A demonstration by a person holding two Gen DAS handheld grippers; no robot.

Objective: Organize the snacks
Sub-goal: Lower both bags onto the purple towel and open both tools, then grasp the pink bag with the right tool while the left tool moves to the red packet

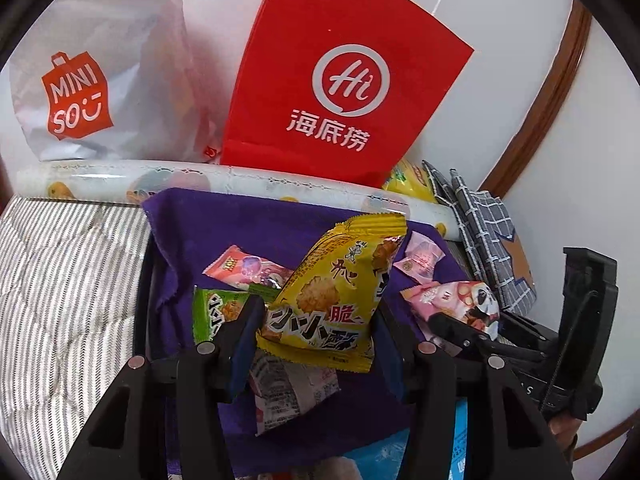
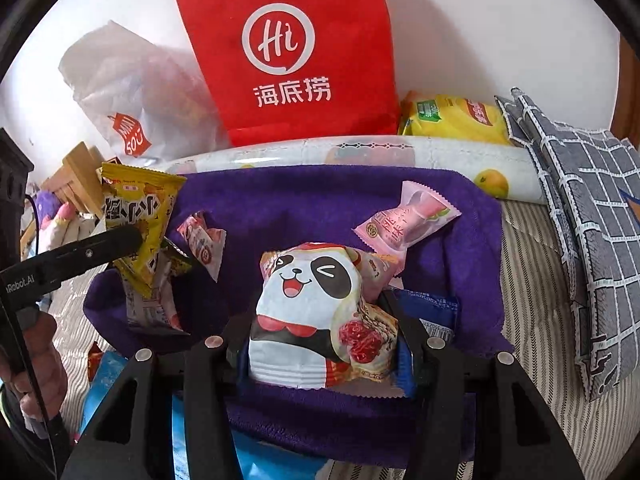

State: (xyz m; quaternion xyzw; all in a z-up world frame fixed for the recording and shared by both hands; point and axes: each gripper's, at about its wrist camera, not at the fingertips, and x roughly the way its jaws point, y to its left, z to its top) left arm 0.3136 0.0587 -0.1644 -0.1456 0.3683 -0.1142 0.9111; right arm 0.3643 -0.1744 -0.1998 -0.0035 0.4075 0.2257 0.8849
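My left gripper (image 1: 316,320) is shut on a yellow snack packet (image 1: 332,296) and holds it above the purple towel (image 1: 224,224). It also shows in the right wrist view (image 2: 136,224). My right gripper (image 2: 320,340) is shut on a panda-print snack packet (image 2: 316,312), low over the towel (image 2: 320,200). More snacks lie on the towel: a pink candy packet (image 2: 404,224), a small red-and-white packet (image 2: 202,244), a green packet (image 1: 216,312) and a pink packet (image 1: 248,270). A red paper bag (image 2: 292,48) and a white MINISO bag (image 1: 96,80) stand behind.
A rolled plastic sheet with fruit print (image 2: 360,152) lies between the towel and the bags. A yellow pack (image 2: 456,120) and grey checked cloths (image 2: 580,200) sit at the right. The striped bedding (image 1: 60,280) surrounds the towel. Blue packets (image 2: 256,456) lie near the front.
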